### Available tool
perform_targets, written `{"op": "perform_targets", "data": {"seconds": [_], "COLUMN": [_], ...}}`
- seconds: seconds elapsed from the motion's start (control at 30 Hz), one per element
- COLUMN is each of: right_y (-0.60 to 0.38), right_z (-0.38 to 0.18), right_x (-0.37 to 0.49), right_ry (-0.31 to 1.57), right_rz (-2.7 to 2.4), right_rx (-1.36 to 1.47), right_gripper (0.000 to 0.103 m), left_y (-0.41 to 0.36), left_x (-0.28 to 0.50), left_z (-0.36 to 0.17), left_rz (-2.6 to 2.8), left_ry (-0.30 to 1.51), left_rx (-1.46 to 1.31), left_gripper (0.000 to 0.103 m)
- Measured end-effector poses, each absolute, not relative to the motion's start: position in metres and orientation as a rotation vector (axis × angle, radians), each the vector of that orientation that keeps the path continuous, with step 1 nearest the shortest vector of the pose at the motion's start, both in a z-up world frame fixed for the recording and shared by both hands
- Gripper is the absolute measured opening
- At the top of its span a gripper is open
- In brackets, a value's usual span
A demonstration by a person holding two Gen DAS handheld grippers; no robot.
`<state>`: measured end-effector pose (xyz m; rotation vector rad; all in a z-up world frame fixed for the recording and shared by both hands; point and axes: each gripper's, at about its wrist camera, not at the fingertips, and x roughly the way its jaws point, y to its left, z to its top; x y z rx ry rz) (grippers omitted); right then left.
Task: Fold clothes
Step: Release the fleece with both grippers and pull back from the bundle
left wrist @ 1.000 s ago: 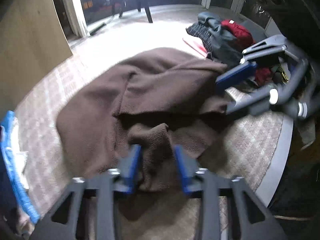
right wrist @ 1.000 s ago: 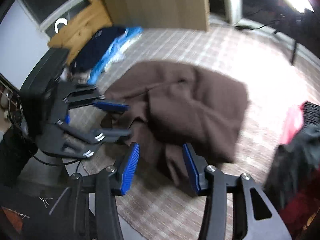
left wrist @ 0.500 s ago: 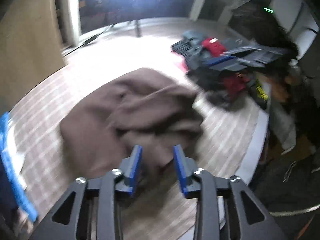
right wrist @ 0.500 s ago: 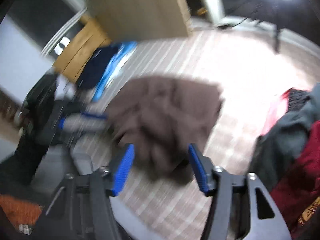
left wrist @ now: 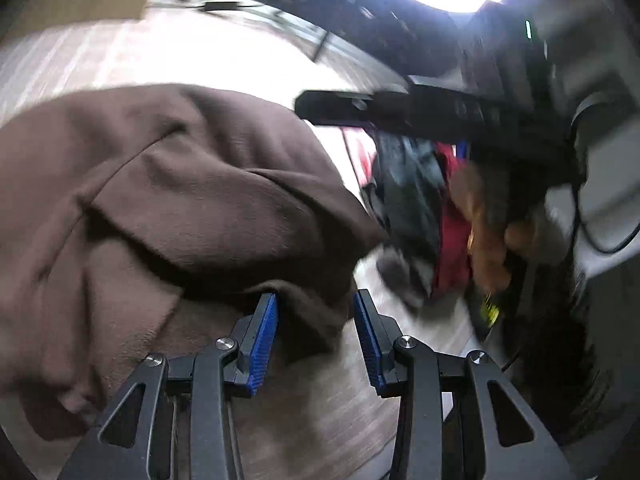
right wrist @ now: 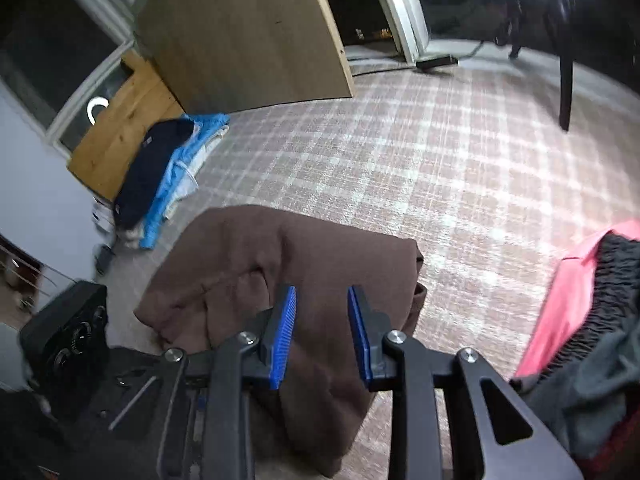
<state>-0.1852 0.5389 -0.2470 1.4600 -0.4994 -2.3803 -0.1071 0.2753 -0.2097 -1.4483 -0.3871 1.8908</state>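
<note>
My left hand-held gripper (left wrist: 316,336) released over brown garment (left wrist: 180,208) edge; right hand-held gripper (right wrist: 322,336) just narrowed, unclenched above garment; clothes pile (right wrist: 592,340) right of it.

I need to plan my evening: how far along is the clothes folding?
Done: a navy and blue stack lies folded by the wooden board. In hand: the brown garment, partly folded, sits between both open grippers, left gripper and right gripper. Left: the red, grey and pink pile.
</note>
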Motion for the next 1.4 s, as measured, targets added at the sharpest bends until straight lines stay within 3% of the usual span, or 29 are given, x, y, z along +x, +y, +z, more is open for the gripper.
{"op": "perform_targets", "data": {"seconds": [0.1, 0.2, 0.5, 0.6, 0.73, 0.83, 0.87, 1.03, 1.27, 1.33, 1.4], "right_y": [0.54, 0.536, 0.545, 0.55, 0.534, 0.513, 0.514, 0.523, 0.432, 0.41, 0.39], "right_z": [-0.26, -0.271, -0.287, -0.283, -0.25, -0.264, -0.268, -0.24, -0.233, -0.244, -0.254], "right_x": [-0.187, -0.187, -0.203, -0.2, -0.165, -0.143, -0.138, -0.121, -0.134, -0.133, -0.129], "right_ry": [-0.492, -0.459, -0.385, -0.42, -0.364, -0.085, -0.071, -0.308, -0.384, -0.379, -0.334], "right_rz": [-2.36, -2.34, -2.422, -2.436, -2.4, -2.368, -2.37, -2.412, -2.139, -2.091, -2.096], "right_rx": [1.505, 1.527, 1.565, 1.544, 1.405, 1.587, 1.621, 1.512, 1.428, 1.455, 1.487], "right_gripper": [0.027, 0.027, 0.026, 0.026, 0.027, 0.027, 0.027, 0.027, 0.027, 0.032, 0.038], "left_y": [0.277, 0.283, 0.278, 0.272, 0.265, 0.242, 0.234, 0.192, 0.174, 0.165, 0.157], "left_x": [-0.105, -0.101, -0.068, -0.075, -0.076, -0.071, -0.072, -0.087, -0.096, -0.093, -0.097], "left_z": [-0.21, -0.209, -0.186, -0.192, -0.178, -0.158, -0.153, -0.149, -0.159, -0.159, -0.159], "left_rz": [1.933, 1.961, 1.941, 1.926, 1.928, 1.988, 2.024, 2.124, 2.169, 2.19, 2.208], "left_ry": [-0.383, -0.284, -0.019, -0.045, -0.087, -0.007, 0.032, 0.131, 0.152, 0.14, 0.096], "left_rx": [-1.435, -1.42, -1.387, -1.446, -1.428, -1.387, -1.382, -1.396, -1.41, -1.415, -1.418], "left_gripper": [0.034, 0.002, 0.002, 0.002, 0.018, 0.019, 0.02, 0.021, 0.025, 0.043, 0.045]}}
